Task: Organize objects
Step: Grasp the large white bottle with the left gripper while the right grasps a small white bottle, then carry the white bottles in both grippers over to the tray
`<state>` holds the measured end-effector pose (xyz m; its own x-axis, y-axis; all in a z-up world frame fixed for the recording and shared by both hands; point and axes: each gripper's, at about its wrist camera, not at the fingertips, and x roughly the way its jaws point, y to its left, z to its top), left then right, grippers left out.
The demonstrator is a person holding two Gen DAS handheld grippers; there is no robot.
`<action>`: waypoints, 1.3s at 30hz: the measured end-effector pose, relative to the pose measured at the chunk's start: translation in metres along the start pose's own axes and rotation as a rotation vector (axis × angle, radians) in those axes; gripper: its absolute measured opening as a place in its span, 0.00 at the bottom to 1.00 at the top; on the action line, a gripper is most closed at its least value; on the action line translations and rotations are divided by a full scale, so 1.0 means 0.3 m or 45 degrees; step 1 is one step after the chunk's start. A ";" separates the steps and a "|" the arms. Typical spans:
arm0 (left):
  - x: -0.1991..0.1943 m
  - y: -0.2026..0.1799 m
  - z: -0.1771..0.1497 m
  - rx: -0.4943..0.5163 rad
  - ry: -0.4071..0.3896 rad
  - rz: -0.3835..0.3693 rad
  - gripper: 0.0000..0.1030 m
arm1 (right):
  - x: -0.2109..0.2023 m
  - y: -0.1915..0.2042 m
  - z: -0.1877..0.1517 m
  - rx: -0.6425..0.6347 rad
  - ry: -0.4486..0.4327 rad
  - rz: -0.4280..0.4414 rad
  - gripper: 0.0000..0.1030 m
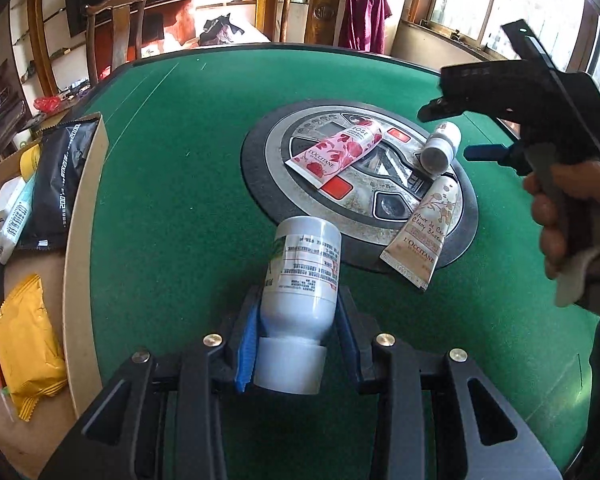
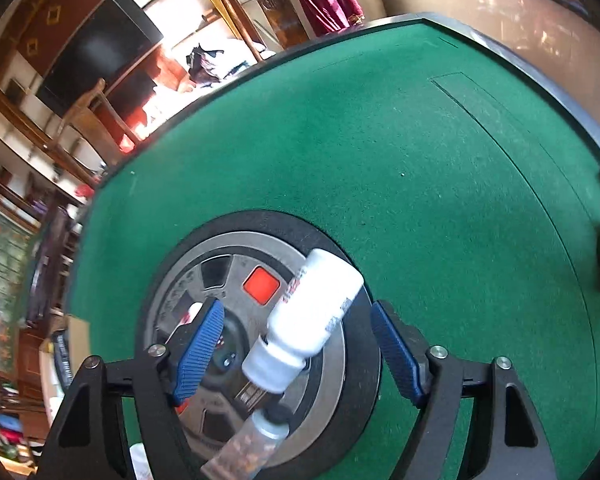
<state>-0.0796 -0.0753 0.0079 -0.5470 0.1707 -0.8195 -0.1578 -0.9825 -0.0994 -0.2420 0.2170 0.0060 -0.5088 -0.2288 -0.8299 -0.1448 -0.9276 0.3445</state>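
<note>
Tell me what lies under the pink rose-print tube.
The pink rose-print tube rests across the round grey control panel set into the green felt table. A red button shows by its crimped end; whatever is on the panel beneath it is hidden.

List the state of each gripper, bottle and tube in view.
Left gripper: shut on large white plastic bottle.
Right gripper: open, astride small white plastic bottle lying on its side.
Pink rose-print tube: lying flat.
Cream blossom-print tube: lying flat.
</note>
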 end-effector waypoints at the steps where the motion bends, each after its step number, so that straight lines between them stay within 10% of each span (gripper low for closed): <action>1: -0.001 0.000 -0.002 -0.003 0.001 -0.002 0.33 | 0.014 0.009 0.002 -0.020 0.005 -0.055 0.75; 6: 0.000 0.007 -0.011 -0.001 -0.003 0.001 0.33 | 0.035 0.016 -0.002 -0.138 0.005 -0.142 0.38; 16: -0.002 0.027 -0.007 -0.028 -0.014 -0.020 0.33 | -0.125 -0.151 -0.171 -0.205 -0.067 0.090 0.36; 39: -0.042 0.032 -0.006 -0.044 -0.089 0.048 0.33 | -0.185 0.106 -0.345 -0.473 -0.073 0.322 0.37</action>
<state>-0.0727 -0.0871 0.0163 -0.6083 0.1376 -0.7817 -0.1086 -0.9900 -0.0898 -0.1306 0.1696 0.0175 -0.5364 -0.4547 -0.7110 0.2992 -0.8902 0.3436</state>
